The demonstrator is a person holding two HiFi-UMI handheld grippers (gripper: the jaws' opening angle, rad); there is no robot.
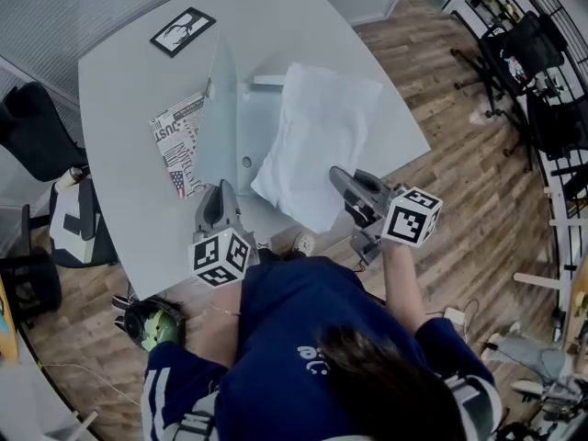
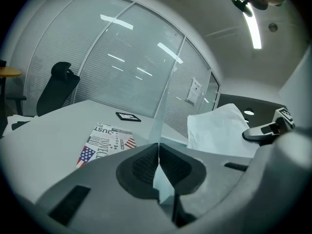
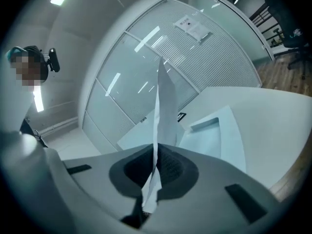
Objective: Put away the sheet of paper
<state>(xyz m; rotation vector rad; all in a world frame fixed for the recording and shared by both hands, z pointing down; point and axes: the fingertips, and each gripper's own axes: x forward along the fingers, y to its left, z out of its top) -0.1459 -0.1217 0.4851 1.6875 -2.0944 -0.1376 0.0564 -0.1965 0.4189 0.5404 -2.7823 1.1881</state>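
Head view shows the right gripper [image 1: 338, 175] pinching the sheet of paper [image 1: 317, 131] by its near edge, above the surface [image 1: 124, 200]. It looks light and floppy, so an edge grip suits it. The left gripper [image 1: 219, 194] clamps the clear folder cover [image 1: 217, 118].

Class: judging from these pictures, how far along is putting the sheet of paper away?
Done: the clear cover is lifted, pinched in the left tongs. In hand: the right tongs grip the sheet of paper over the open folder. Left: slide it in fully, release, close the cover.
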